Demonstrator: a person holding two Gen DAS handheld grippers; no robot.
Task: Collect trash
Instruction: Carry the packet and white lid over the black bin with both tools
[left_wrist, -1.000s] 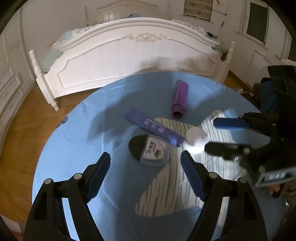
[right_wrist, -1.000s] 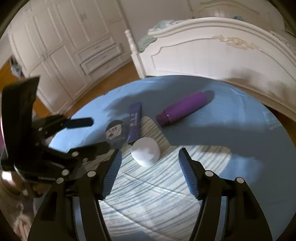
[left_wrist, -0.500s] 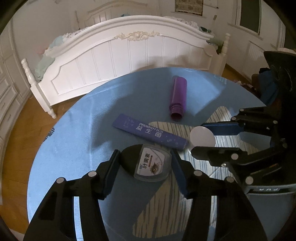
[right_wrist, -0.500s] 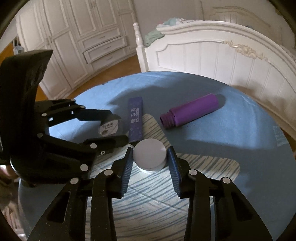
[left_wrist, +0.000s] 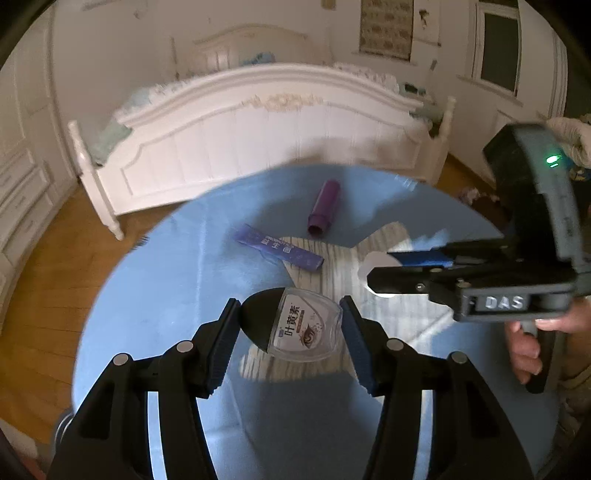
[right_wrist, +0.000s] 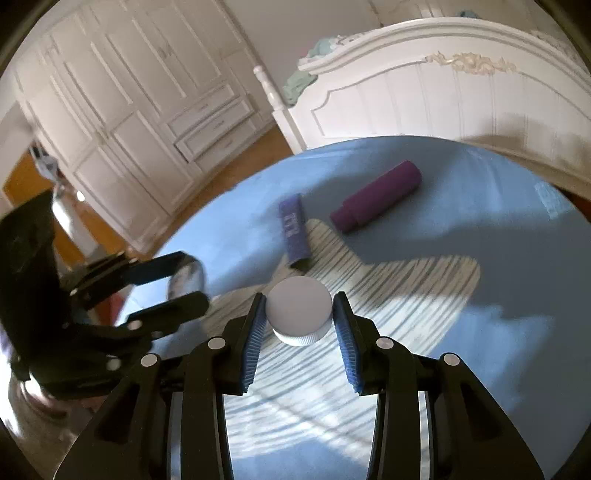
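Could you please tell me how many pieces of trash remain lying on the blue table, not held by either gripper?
2: the purple plastic bottle lies on its side farthest back, and the flat purple sachet lies just nearer, beside it. None seem hidden.

White cap (left_wrist: 373, 264) half hidden behind right hand-held gripper (left_wrist: 384, 271); sachet (left_wrist: 280, 251) print blurred

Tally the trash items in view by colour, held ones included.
Purple: 2, the purple plastic bottle and the flat purple sachet.
White: 1, the round white cap in the right gripper.
Clear: 1, the clear plastic package in the left gripper.
Total: 4.
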